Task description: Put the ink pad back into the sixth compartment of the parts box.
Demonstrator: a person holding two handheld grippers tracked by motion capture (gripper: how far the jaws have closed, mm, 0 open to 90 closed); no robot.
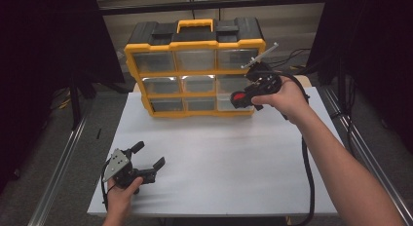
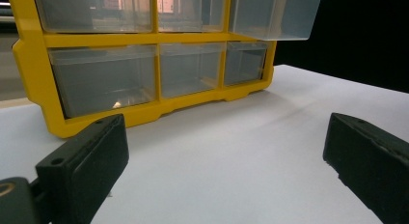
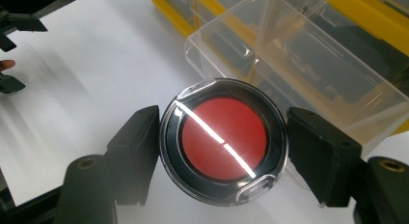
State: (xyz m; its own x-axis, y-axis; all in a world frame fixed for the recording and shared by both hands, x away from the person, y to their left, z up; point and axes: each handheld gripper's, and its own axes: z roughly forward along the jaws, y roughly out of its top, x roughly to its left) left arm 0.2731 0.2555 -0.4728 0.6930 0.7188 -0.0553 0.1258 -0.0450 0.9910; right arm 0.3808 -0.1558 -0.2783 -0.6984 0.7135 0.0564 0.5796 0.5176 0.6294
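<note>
A: Where does the round black case with the red disc under its clear lid (image 3: 223,147) sit?

B: Between the two black jaws of the right gripper (image 3: 223,149), clamped at its rim from both sides, about three and nine o'clock on the disc. In the high view the right gripper (image 1: 242,97) holds it in front of the yellow organiser with clear plastic drawers (image 1: 195,44), near the right column.

A: And the pulled-out clear drawer (image 3: 308,74)?

B: In the right gripper view it lies past the case toward one o'clock, its open top facing up and its long axis running from ten o'clock to four. My reading is that the coming move turns on this: the case is low and near the drawer's front wall, so it would have to go up and forward over that wall.

A: The other hand?

B: The left gripper (image 1: 146,160) rests at seven o'clock on the white table (image 1: 224,158), jaws spread wide with nothing between them, well apart from the drawer. The right hand is far nearer.

A: What does each camera add?

B: The left gripper view shows the pulled-out drawer (image 2: 272,16) jutting from the frame, seen from below. The right gripper view gives the pads against the rim; the high view is too small for that.
</note>
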